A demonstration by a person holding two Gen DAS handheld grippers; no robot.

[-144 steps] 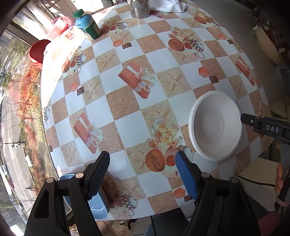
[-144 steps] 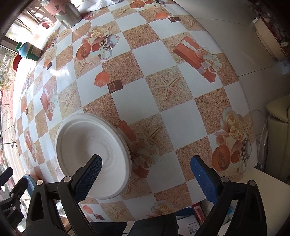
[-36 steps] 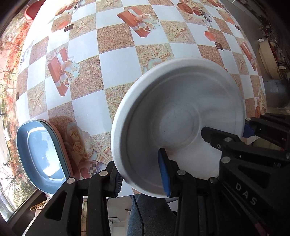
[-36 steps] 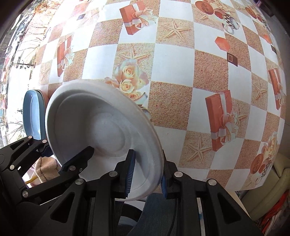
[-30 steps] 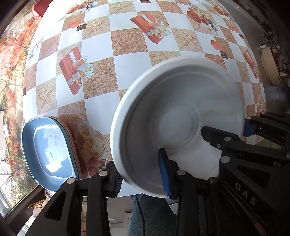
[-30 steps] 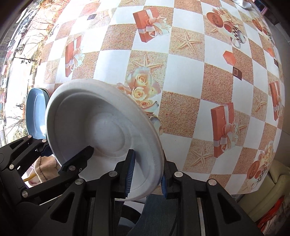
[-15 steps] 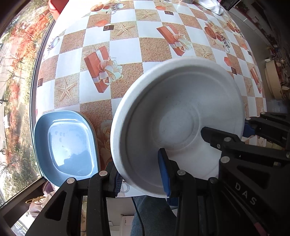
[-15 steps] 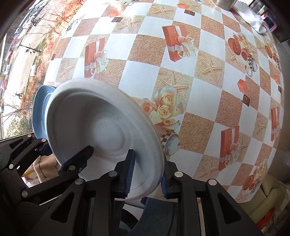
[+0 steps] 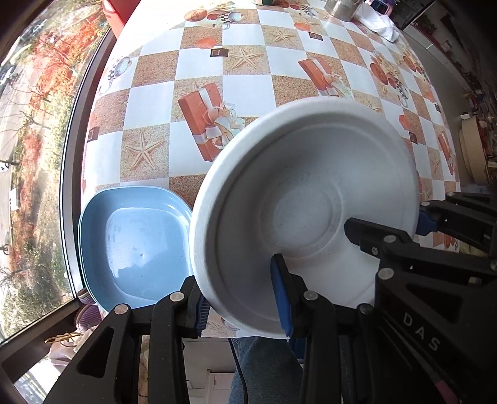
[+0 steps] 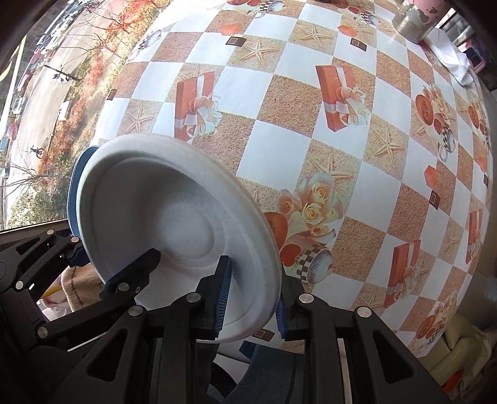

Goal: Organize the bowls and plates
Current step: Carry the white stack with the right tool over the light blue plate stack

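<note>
Both grippers, left gripper and right gripper, pinch the near rim of the white bowl, held tilted above the tabletop; the blue plate lies lower left, nearer the left fingers.

Blue plate: its right edge is hiding behind the white plate; in the right view only a sliver is showing.
Under the blue plate: cannot tell.
Table: the white plate is covering its near middle.
Can: the top edge is cutting it off.
</note>
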